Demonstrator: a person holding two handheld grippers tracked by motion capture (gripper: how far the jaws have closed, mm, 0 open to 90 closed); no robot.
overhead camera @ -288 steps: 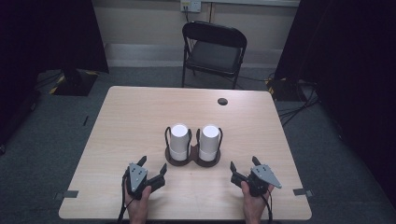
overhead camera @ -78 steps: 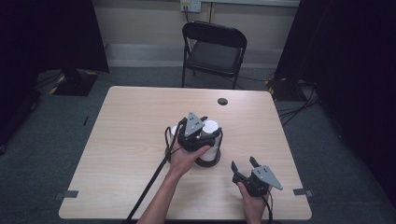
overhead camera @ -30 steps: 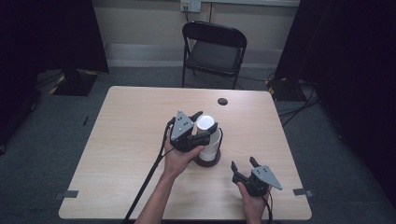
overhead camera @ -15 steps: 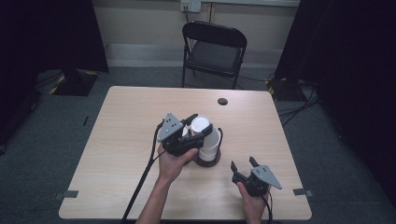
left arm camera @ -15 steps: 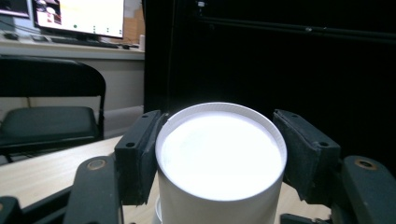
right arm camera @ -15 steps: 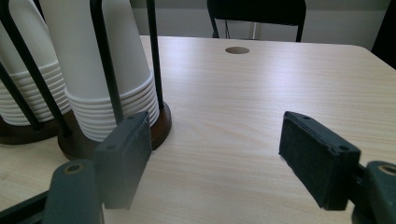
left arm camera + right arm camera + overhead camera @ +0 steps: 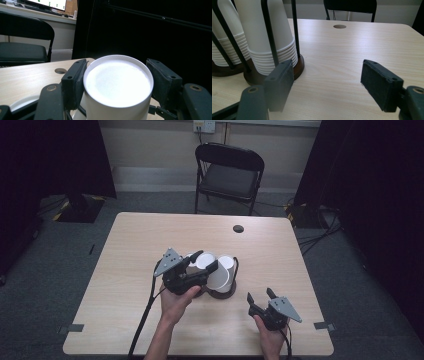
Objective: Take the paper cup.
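Two stacks of upturned white paper cups stand in black wire holders on dark round bases (image 7: 223,293) at mid-table. My left gripper (image 7: 207,260) hovers over the left holder, shut on one white cup (image 7: 117,82) that is lifted and tilted; both pads press its sides just under its flat base. The right stack (image 7: 228,265) stands beside it, and also shows in the right gripper view (image 7: 272,37). My right gripper (image 7: 259,296) rests low near the table's front right, open with nothing between its pads (image 7: 384,85), and faces the holders.
A small round hole (image 7: 238,228) sits in the light wooden table (image 7: 140,240) at the far right. A black folding chair (image 7: 230,175) stands beyond the far edge. Dark curtains flank both sides, and cables lie on the floor at the right.
My left gripper has carried the cup to the left and slightly toward the person, tilting it away from the right stack. The right gripper has stayed put.
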